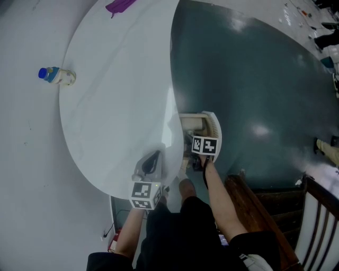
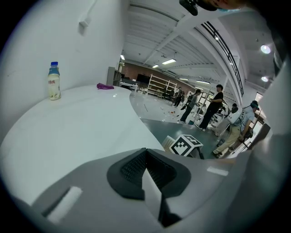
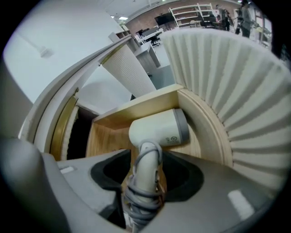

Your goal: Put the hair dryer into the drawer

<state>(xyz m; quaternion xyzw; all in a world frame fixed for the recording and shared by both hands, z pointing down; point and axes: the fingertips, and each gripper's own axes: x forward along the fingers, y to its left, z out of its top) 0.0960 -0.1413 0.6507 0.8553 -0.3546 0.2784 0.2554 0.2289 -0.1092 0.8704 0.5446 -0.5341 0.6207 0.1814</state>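
The white hair dryer lies in the open wooden drawer, head toward the drawer's fluted curved front. Its handle, with the grey cord wound round it, runs back between the jaws of my right gripper; the jaws stand apart, with gaps beside the handle. In the head view the drawer juts from the edge of the white round table, the hair dryer inside it and the right gripper just above. My left gripper rests near the table's edge, shut and empty.
A small bottle with a blue cap stands at the table's far left. A purple cloth lies at the far edge. A wooden chair stands at lower right. Several people stand in the hall behind.
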